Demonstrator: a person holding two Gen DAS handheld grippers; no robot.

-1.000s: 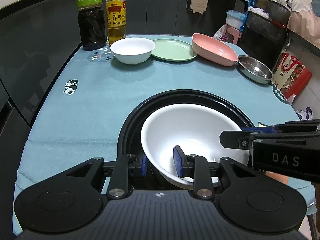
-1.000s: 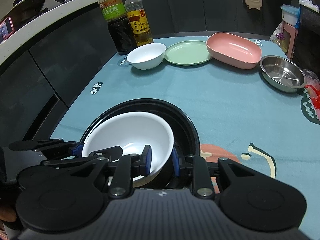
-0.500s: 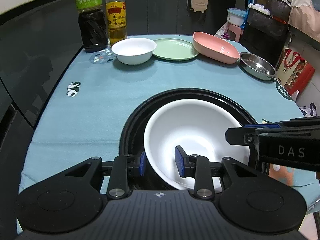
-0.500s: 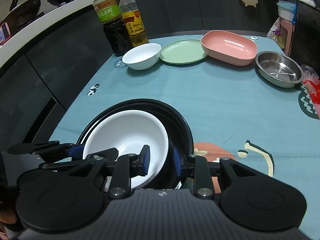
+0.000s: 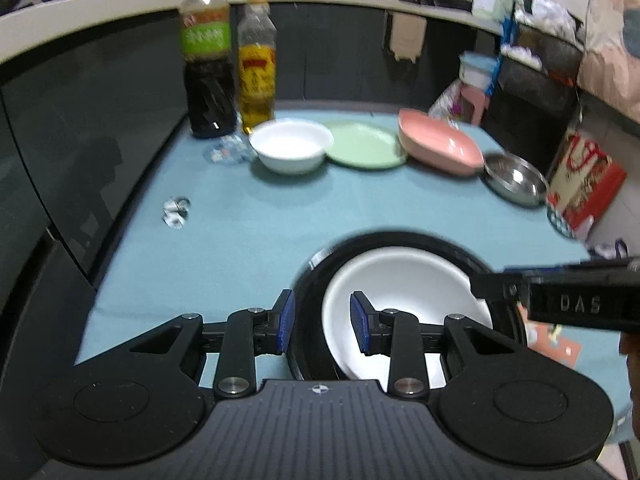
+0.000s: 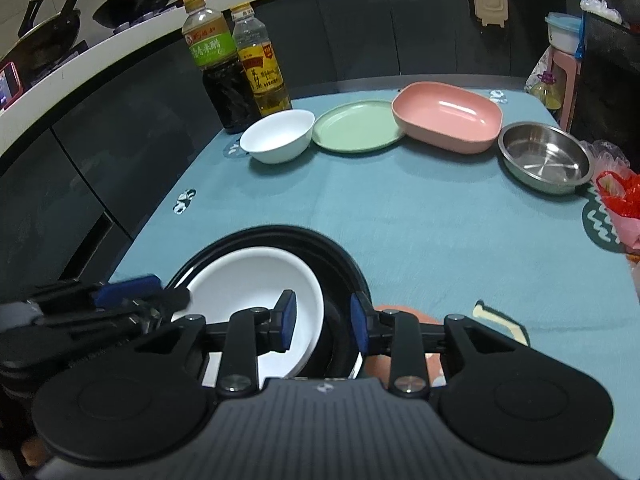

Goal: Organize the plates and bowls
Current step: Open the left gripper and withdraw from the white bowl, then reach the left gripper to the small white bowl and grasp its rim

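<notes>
Since a second ago: lifted and drawn back on the left, so that the left gripper [image 5: 320, 328] no longer clamps the near rims; more of the blue tablecloth [image 5: 248, 248] in view, the picture smeared by motion. On the right, little shift of place, but the right gripper [image 6: 322, 326] loosening from a tight pinch.

Left jaws parted a moderate way, one pad outside the black dish [image 5: 312, 280], the other over the white bowl [image 5: 404, 296], both rims in the gap; apparently no pad pressing, though blur leaves that unsure. Right jaws opening, narrowly apart, straddling the same two rims at the opposite edge; contact not clear either.

White bowl nested inside the black dish at the near end of the table, directly ahead of and below both sets of fingers. Remaining pieces in a row at the far end: small white bowl [image 6: 277, 136], green plate [image 6: 356, 128], pink dish [image 6: 448, 116], steel pan [image 6: 546, 158], beside two bottles [image 6: 236, 68].

Judged next: reach forward for the far row. Small bowl and green plate on the left gripper's side; steel pan nearer the right.
</notes>
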